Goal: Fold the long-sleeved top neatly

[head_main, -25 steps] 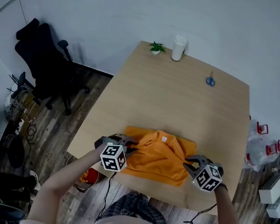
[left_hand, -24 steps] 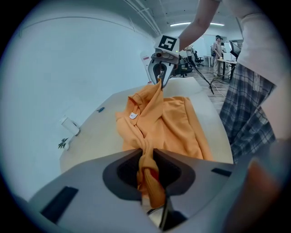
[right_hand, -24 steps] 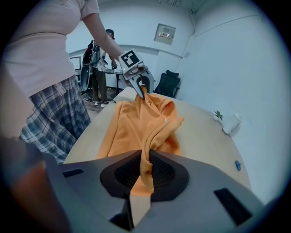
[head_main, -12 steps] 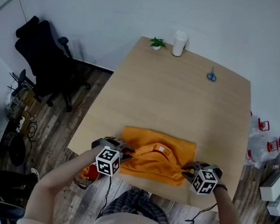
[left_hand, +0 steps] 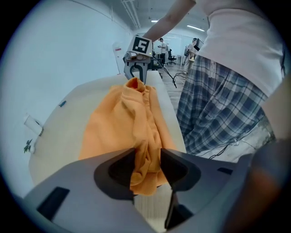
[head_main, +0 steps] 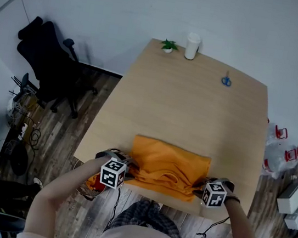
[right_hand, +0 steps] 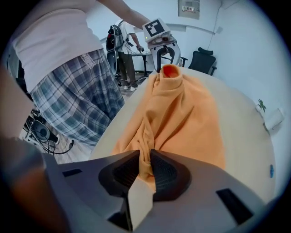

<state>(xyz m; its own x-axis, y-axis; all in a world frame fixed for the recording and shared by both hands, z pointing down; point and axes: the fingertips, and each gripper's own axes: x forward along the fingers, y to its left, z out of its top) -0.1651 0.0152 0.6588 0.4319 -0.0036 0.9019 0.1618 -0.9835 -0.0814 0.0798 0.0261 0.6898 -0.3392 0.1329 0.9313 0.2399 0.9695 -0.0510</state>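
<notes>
The orange long-sleeved top [head_main: 170, 160] is being set down as a compact rectangle at the near edge of the table [head_main: 195, 106]. Its far portion is lying flat, while its near hem is being held bunched and rippled between the two grippers. No loose sleeve is being shown anywhere, so the sleeves are judged to be tucked inside already, and the fold toward the near side is judged to be done or almost done. At the near left corner, a wad of cloth is being let go by the left gripper [left_hand: 146, 164]: its jaws have just been opening and are now being held apart, with the fabric hanging loosely between them rather than being squeezed. At the near right corner, a thin ridge of cloth is being pinched tight by the right gripper [right_hand: 144, 169], its jaws pressed together on it. What is left, by this reading, is the right-hand release, a smoothing of the crumpled near edge, and perhaps one more fold for a neater packet. Farther out, scissors [head_main: 226, 81] are lying toward the far right, a small plant [head_main: 169, 45] and a white cup [head_main: 191, 45] are standing at the far edge, and a black office chair [head_main: 46, 61] is being seen on the floor at the far left.
</notes>
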